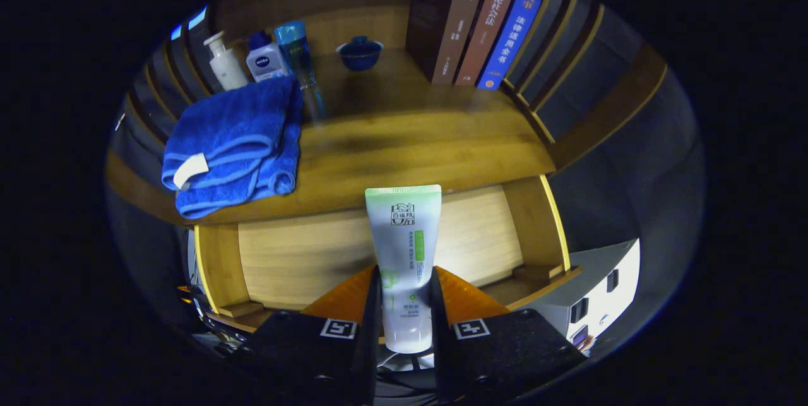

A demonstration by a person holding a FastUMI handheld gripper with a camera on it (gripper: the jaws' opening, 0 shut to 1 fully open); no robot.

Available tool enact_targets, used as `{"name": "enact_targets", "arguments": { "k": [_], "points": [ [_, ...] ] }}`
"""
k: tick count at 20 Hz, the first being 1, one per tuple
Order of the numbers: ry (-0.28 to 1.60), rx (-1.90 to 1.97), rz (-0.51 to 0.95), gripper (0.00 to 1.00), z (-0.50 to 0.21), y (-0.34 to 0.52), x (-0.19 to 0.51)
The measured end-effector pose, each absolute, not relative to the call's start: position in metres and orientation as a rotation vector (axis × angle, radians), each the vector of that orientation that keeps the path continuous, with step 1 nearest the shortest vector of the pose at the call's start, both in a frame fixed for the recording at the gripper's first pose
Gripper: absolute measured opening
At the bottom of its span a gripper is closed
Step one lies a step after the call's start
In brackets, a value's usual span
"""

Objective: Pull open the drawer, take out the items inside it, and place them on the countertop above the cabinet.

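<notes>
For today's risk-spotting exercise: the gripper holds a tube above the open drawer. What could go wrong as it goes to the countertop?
1. The gripper pinches the cleanser tube near its lower end, so it may tilt or slip.
2. The folded blue towel and the bottles crowd one side of the countertop; a careless placement could topple a bottle.

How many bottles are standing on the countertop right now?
3, in a row behind the blue towel: a white bottle, a blue-capped bottle and a teal bottle. More may hide behind them. The gripper fingers clamp a tube.
</notes>
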State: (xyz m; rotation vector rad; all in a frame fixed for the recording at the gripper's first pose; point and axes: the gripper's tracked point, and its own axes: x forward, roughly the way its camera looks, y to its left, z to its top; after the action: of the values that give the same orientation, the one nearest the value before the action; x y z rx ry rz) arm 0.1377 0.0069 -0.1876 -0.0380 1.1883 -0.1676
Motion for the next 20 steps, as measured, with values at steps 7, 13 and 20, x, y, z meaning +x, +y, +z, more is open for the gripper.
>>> {"name": "enact_targets", "arguments": {
  "k": [7, 13, 20],
  "points": [
    [1.194, -0.075, -0.026, 0.41, -0.207, 0.005, 0.227],
    [1.224, -0.085, 0.061, 0.41, -0.235, 0.02, 0.265],
    [1.233, -0.086, 0.13, 0.51, -0.237, 0.032, 0.274]
  ]
}}
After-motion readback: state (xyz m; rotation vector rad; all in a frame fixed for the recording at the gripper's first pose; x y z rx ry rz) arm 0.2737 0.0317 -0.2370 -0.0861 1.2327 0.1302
